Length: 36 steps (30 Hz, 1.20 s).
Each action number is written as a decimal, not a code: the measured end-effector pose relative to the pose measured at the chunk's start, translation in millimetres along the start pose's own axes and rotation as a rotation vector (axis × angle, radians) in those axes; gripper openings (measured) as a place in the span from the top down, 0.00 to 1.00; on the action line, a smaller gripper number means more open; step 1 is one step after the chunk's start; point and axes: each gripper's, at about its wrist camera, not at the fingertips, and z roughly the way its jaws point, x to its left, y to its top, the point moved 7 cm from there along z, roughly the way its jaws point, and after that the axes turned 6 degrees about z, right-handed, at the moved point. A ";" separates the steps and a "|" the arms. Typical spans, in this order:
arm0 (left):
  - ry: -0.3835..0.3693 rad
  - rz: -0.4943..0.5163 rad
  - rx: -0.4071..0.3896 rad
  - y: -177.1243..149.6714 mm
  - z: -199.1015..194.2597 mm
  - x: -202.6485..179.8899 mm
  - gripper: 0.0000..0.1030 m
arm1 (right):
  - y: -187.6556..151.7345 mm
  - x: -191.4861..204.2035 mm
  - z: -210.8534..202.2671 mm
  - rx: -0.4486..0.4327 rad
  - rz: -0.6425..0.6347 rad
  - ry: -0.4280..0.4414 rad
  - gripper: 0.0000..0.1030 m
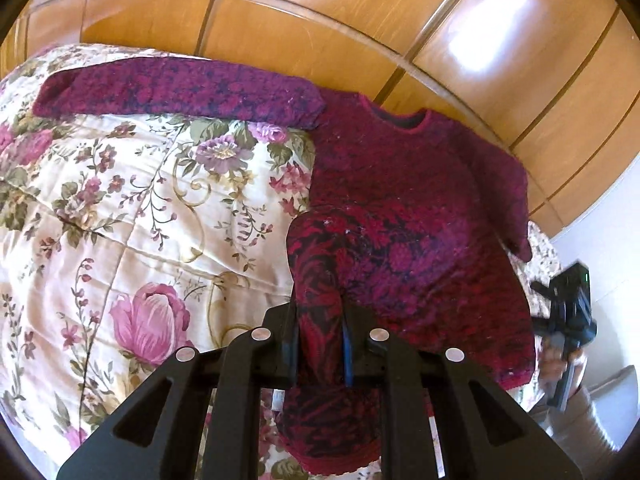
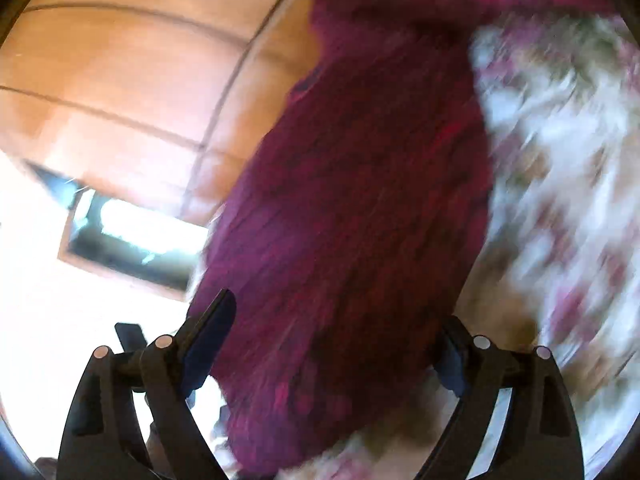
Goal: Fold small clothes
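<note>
A fuzzy magenta sweater (image 1: 400, 200) lies face up on the floral quilt (image 1: 120, 208), neckline toward the wooden wardrobe. One sleeve (image 1: 180, 92) stretches out flat to the left. My left gripper (image 1: 320, 320) is shut on the sweater's lower left hem, lifted into a raised fold. My right gripper (image 2: 336, 344) is open, its jaws wide apart on either side of the blurred sweater (image 2: 352, 208), holding nothing. It also shows at the far right of the left wrist view (image 1: 568, 320).
A glossy wooden wardrobe (image 1: 360, 20) runs behind the bed. A white wall (image 1: 600, 260) and a dark framed opening (image 2: 120, 240) are to the side. The right wrist view is motion-blurred.
</note>
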 end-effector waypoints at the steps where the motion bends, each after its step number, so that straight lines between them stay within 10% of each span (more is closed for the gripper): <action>1: -0.012 -0.013 0.001 -0.2 0.0 1.3 0.86 | -6.7 -1.0 1.7 0.025 0.003 0.025 0.17; 10: -0.051 0.000 -0.024 -1.3 -20.5 -12.2 0.86 | -24.8 22.9 -16.4 -0.115 -0.087 -0.119 0.79; 18: -0.091 0.106 -0.077 -22.9 -88.3 -38.4 0.87 | -66.6 94.5 -64.8 -0.111 -0.443 -0.465 0.80; 22: -0.055 0.123 0.024 -74.1 -78.4 -31.6 0.83 | -91.1 75.3 -69.5 -0.075 -0.394 -0.485 0.37; 24: -0.070 0.075 0.070 -91.9 -69.7 -21.0 0.80 | -90.7 54.8 -78.1 -0.106 -0.293 -0.461 0.31; 33: -0.126 -0.093 0.056 -92.0 -53.3 11.5 0.59 | -101.4 -16.4 -55.2 -0.037 -0.123 -0.426 0.42; 36: -0.092 -0.047 0.106 -95.8 -33.6 6.8 0.83 | -102.6 -7.5 -43.5 -0.044 -0.209 -0.509 0.61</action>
